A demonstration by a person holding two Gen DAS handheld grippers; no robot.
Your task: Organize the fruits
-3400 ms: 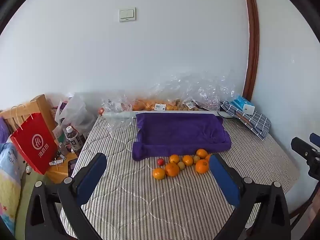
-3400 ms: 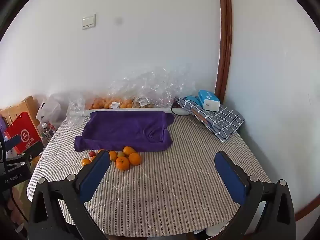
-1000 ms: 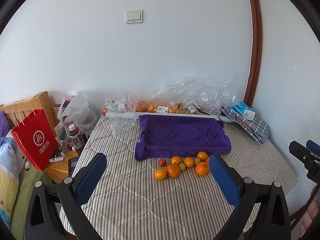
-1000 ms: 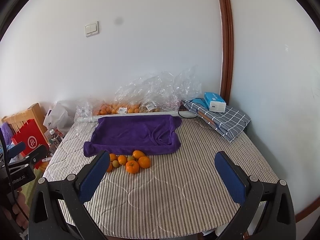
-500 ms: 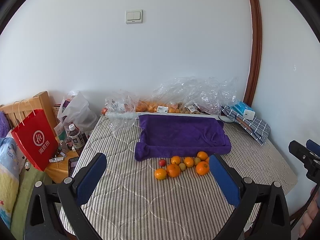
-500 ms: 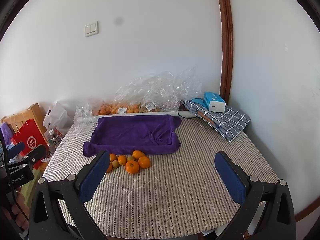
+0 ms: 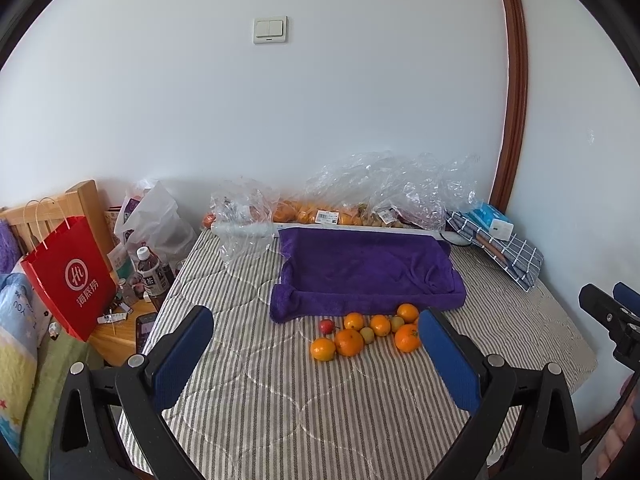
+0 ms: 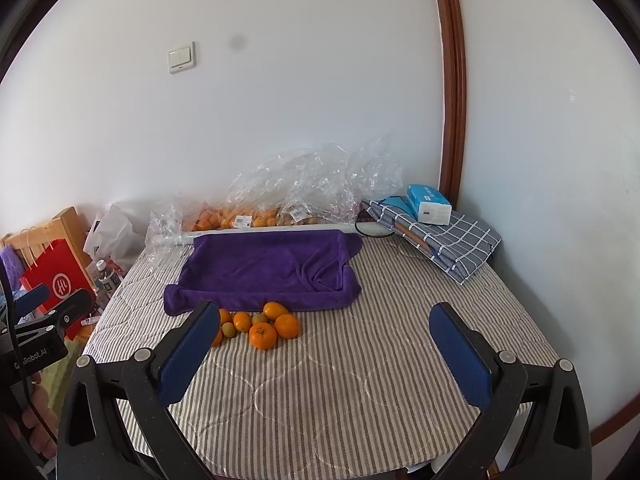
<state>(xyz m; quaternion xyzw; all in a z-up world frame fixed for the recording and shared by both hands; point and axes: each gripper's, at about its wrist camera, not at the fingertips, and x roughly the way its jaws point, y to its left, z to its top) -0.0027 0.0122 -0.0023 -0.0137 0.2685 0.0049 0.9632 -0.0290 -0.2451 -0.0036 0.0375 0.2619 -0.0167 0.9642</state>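
- Both jaws of the left gripper (image 7: 316,354) stand wide apart in the left wrist view, grasping nothing, held in the air above the near part of the striped table cover (image 7: 280,408).
- Between the blue pads, farther off, a cluster of fruit (image 7: 366,334) lies loose on the cover, touching or nearly touching one another; the cluster's long axis runs left to right, along the near edge of the purple towel (image 7: 368,272).
- Most pieces are oranges; one small red fruit (image 7: 326,326) sits at the cluster's left end, and two small greenish ones sit among the oranges.
- Behind the towel, clear plastic bags (image 7: 400,196) against the wall hold more oranges and carry white price labels too small to read.
- At left a red paper bag (image 7: 68,280) bears a white round logo and Chinese characters; a bottle (image 7: 150,272) stands beside it.
- At far right, the other gripper's black tip (image 7: 608,316) shows at the table's edge.
- In the right wrist view, the right gripper (image 8: 320,354) also has its jaws spread wide and empty, above the near part of the cover.
- From here the fruit cluster (image 8: 260,326) lies just past the left pad, partly hidden by it, its long axis again following the towel's (image 8: 268,268) near edge.
- A blue-and-white tissue pack (image 8: 428,204) rests on a folded checked cloth (image 8: 452,244) at the far right corner; its print is too small to read.
- At left, the left gripper's body (image 8: 44,332) shows lettering that reads roughly "GenRobot.AI".
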